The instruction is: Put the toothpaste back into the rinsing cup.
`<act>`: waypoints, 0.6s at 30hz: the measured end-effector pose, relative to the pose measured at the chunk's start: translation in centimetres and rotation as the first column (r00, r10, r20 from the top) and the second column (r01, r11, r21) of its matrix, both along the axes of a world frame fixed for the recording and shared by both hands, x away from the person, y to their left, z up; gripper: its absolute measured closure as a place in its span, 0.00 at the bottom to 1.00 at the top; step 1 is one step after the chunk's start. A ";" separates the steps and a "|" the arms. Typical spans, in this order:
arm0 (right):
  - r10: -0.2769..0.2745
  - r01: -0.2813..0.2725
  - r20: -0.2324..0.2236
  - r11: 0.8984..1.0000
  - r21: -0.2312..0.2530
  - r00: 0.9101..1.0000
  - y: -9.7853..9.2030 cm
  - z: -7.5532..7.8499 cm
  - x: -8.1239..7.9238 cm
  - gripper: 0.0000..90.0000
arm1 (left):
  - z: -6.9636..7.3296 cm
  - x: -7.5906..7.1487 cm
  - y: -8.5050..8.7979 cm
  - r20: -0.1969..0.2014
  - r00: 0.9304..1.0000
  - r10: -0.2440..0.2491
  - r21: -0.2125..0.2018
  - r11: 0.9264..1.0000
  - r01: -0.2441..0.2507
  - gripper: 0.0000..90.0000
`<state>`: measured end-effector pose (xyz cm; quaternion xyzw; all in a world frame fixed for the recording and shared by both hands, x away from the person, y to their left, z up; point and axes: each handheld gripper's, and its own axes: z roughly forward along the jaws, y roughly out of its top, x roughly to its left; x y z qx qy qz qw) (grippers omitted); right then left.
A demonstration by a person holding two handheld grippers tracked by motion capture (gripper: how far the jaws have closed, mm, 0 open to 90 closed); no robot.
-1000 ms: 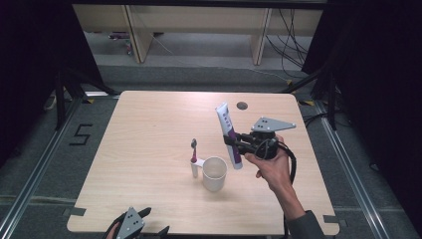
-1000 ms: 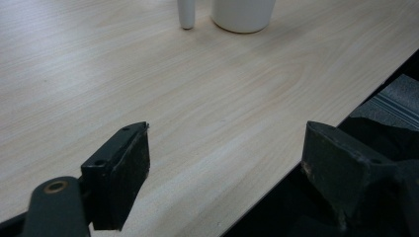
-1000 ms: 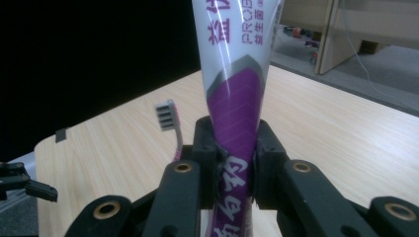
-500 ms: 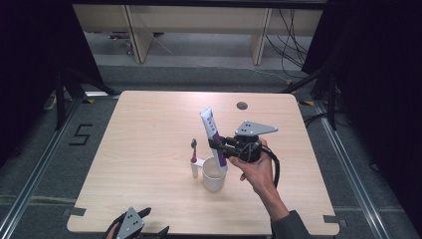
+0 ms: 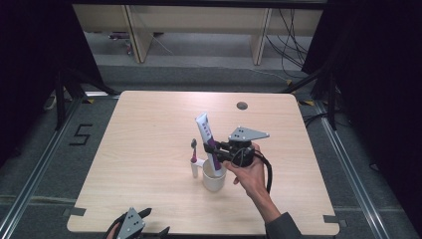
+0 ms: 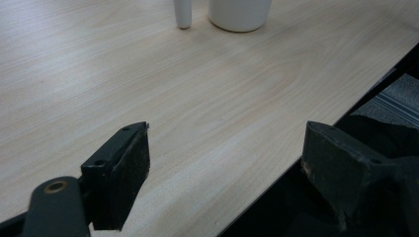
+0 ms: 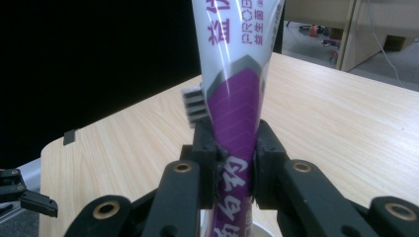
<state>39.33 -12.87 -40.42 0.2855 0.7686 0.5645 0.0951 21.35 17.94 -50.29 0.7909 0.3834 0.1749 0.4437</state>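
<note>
A white and purple toothpaste tube (image 5: 206, 137) (image 7: 237, 94) stands nearly upright, its lower end inside a white cup (image 5: 214, 179) at mid-table. My right gripper (image 5: 217, 154) (image 7: 235, 165) is shut on the tube's lower part, just above the cup's rim. A toothbrush (image 5: 194, 158) stands upright just left of the cup; its bristles (image 7: 194, 104) show behind the tube. My left gripper (image 5: 134, 228) (image 6: 225, 173) rests at the table's near edge, open, with nothing between its jaws. In the left gripper view the cup (image 6: 240, 12) and the toothbrush base (image 6: 182, 12) lie far ahead.
The wooden table (image 5: 149, 144) has a round cable hole (image 5: 242, 105) near its far edge. Shelving stands on the floor beyond the table. Black curtains close both sides. Bare tabletop lies left of the toothbrush and right of the hand.
My right gripper has carried the tube leftward and down, from right of the cup to over it; the tube's lower end now sits in the cup. The left gripper stayed put.
</note>
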 end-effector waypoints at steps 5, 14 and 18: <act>-0.005 0.005 -0.002 1.000 -0.004 1.000 0.0 -1.2 0.0 0.85 | 0.0 0.0 -0.1 -0.001 1.000 -0.003 -0.006 1.000 0.003 0.20; 0.004 -0.005 -0.028 0.999 -0.032 1.000 0.3 -3.1 -0.1 0.85 | 0.0 0.0 0.1 -0.002 1.000 -0.018 0.038 0.999 0.018 0.20; 0.005 -0.007 -0.032 0.999 -0.053 0.999 0.3 -3.6 -0.1 0.85 | -0.1 -0.1 -0.1 -0.001 1.000 -0.010 0.005 1.000 0.010 0.20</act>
